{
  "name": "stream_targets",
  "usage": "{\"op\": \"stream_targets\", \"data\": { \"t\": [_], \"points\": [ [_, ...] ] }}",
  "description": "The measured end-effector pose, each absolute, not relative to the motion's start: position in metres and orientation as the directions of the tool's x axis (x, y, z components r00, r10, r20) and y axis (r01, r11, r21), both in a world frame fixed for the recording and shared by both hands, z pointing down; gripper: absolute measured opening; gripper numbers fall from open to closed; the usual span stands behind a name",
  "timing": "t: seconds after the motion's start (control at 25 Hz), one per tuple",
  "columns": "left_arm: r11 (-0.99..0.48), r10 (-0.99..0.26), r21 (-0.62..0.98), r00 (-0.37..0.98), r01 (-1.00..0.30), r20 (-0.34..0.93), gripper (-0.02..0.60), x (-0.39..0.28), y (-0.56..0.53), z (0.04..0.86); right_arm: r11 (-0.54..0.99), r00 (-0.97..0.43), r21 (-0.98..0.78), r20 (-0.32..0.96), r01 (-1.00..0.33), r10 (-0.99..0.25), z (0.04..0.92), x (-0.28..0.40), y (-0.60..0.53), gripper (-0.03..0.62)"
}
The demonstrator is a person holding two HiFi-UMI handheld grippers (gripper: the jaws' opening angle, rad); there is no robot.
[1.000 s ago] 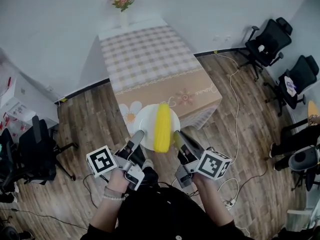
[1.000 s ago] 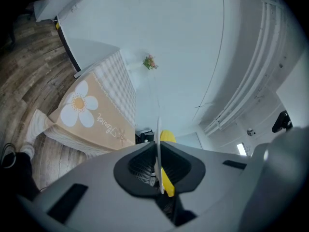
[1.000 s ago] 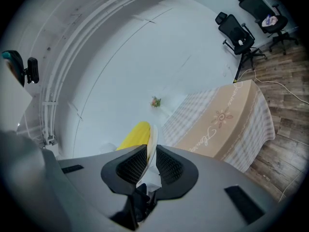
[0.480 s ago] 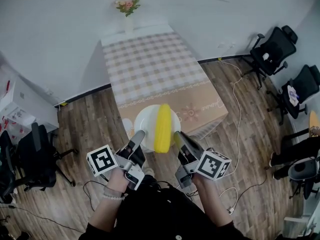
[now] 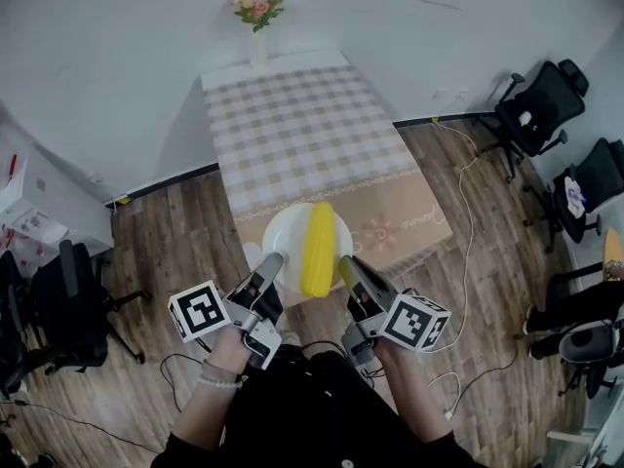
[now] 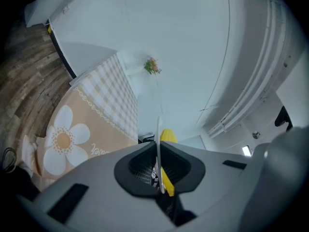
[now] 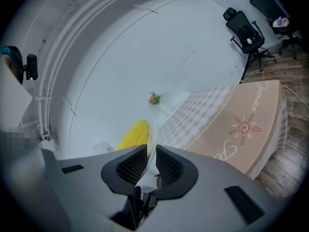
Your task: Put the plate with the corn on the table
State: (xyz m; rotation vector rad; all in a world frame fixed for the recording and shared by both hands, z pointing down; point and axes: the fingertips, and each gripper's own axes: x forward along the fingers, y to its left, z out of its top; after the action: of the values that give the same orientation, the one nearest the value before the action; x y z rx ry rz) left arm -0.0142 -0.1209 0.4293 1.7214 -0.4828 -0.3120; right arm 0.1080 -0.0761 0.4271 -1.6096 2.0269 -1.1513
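Note:
A white plate [image 5: 283,237] carrying a yellow corn cob [image 5: 317,247] hangs in the air in front of me, over the near edge of the table [image 5: 302,135] with its checked cloth. My left gripper [image 5: 275,262] is shut on the plate's left rim and my right gripper [image 5: 344,263] is shut on its right rim. In the left gripper view the plate's thin edge [image 6: 158,144] stands between the dark pads, with the corn [image 6: 166,178] beside it. The right gripper view shows the rim [image 7: 151,141] pinched the same way, the corn [image 7: 133,135] to its left.
A vase of flowers [image 5: 257,13] stands at the table's far end against the white wall. Black office chairs [image 5: 541,105] sit at the right, another chair [image 5: 58,305] and white boxes [image 5: 49,213] at the left. Cables [image 5: 458,232] trail over the wooden floor.
The table has come closer and lower in view as I moved toward it; the plate with the corn now overlaps the table's near edge. Both grips are unchanged.

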Motion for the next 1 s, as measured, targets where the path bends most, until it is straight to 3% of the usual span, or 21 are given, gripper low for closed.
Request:
{"op": "stream_targets", "data": {
  "t": [1.0],
  "points": [
    [-0.094,-0.602,0.970,0.789,-0.222,0.122,0.025,-0.033,-0.156,0.449,0.119,-0.462,-0.719,0.301,-0.684,-0.834,0.444,0.095,-0.131,0.084]
  ]
}}
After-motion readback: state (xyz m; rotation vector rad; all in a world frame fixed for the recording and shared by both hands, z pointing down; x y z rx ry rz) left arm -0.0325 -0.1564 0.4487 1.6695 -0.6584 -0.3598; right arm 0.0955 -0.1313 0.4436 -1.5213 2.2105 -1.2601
